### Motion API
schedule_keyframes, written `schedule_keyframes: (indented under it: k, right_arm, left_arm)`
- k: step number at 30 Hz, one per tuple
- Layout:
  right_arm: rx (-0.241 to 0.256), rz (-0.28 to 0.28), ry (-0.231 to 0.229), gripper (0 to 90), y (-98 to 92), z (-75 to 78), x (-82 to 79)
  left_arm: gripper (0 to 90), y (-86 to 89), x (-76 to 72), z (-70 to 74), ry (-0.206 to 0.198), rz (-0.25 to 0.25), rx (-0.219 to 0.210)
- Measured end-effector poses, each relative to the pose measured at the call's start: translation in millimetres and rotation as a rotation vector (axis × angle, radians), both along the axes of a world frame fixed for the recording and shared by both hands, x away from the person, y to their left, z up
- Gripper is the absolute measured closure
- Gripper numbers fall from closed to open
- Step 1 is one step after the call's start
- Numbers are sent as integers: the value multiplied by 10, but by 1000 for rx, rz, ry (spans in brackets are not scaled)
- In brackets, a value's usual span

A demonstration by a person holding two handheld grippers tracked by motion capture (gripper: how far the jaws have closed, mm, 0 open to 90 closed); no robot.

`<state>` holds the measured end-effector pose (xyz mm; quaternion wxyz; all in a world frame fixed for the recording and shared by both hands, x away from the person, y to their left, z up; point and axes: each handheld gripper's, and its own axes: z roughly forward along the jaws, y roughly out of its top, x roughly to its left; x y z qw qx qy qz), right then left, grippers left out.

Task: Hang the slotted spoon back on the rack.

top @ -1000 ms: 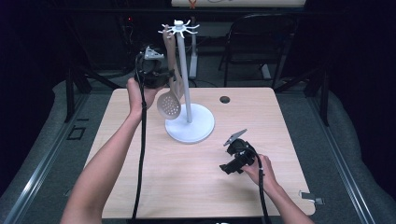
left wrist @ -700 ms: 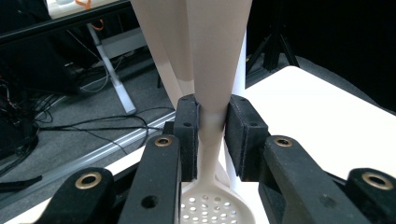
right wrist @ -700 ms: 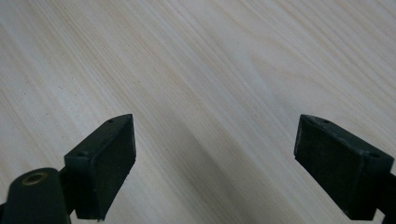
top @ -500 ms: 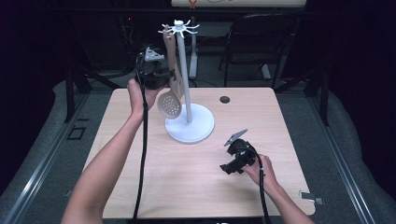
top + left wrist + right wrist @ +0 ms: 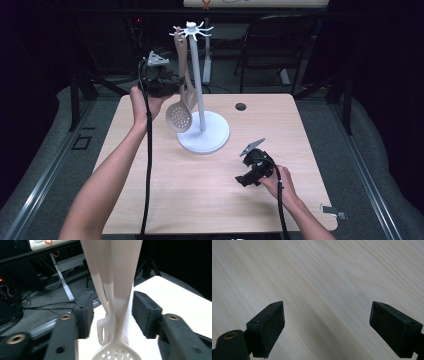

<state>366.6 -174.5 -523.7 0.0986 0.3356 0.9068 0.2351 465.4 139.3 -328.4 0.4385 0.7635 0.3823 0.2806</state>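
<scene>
The left tongs (image 5: 111, 315) stand open around the handle of the slotted spoon (image 5: 121, 302), pads clear of it on both sides. The spoon hangs from the white rack (image 5: 197, 85) on the desk (image 5: 150, 200). The right tongs (image 5: 327, 327) gape wide just above bare wood.

Light wood tabletop (image 5: 320, 150) w/ rounded corners, small dark round hole (image 5: 241, 106) near far edge, lit bright from above; rest of room v. dark. Grey carpet floor (image 5: 360, 145) all round, metal rails (image 5: 35, 185) running along left & right sides, black chair (image 5: 280, 45) behind table, white desk leg (image 5: 61, 277) & loose black cables (image 5: 37, 306) on floor further back. Black curtains or walls at both sides, can't tell which.
</scene>
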Motion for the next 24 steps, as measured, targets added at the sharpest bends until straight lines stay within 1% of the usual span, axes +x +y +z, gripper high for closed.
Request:
schedule_keyframes:
  k: [1,3,4,5,6,9,12,15,16,17,21,22,23,24]
  right_arm:
    - [2,1,-3,123,0,0,-1]
    - [8,4,-18,123,2,14,-7]
    - [11,3,-26,123,0,24,-12]
    - [22,1,-29,123,1,29,-16]
    - [16,1,-32,123,-5,41,-17]
    - [22,-6,-39,122,-10,48,-21]
    - [25,-10,-46,121,-9,56,-24]
    - [24,-9,-55,121,-14,69,-26]
    - [16,-8,-54,121,-19,77,-24]
    - [26,-12,-56,121,-20,71,-23]
    - [26,-14,-55,121,-18,71,-24]
    - [15,-10,-55,121,-19,78,-25]
    - [30,-11,-53,121,-14,73,-27]
    - [27,-12,-57,121,-13,71,-27]
  left_arm:
    - [458,17,-13,3,12,1,6]
    - [391,50,-43,4,16,5,12]
    - [370,66,-61,3,22,6,8]
    - [337,87,-80,0,29,3,10]
    - [311,107,-100,-6,36,2,16]
    - [232,169,-160,-30,74,7,41]
    - [184,253,-234,-69,102,16,68]
    - [156,353,-325,-125,113,29,87]
    - [155,389,-356,-149,117,34,89]
    - [153,424,-389,-174,122,40,90]
    - [146,553,-525,-300,137,54,95]
    - [145,579,-559,-336,143,56,98]
    - [144,608,-591,-366,151,56,101]
    - [141,636,-621,-399,154,57,97]
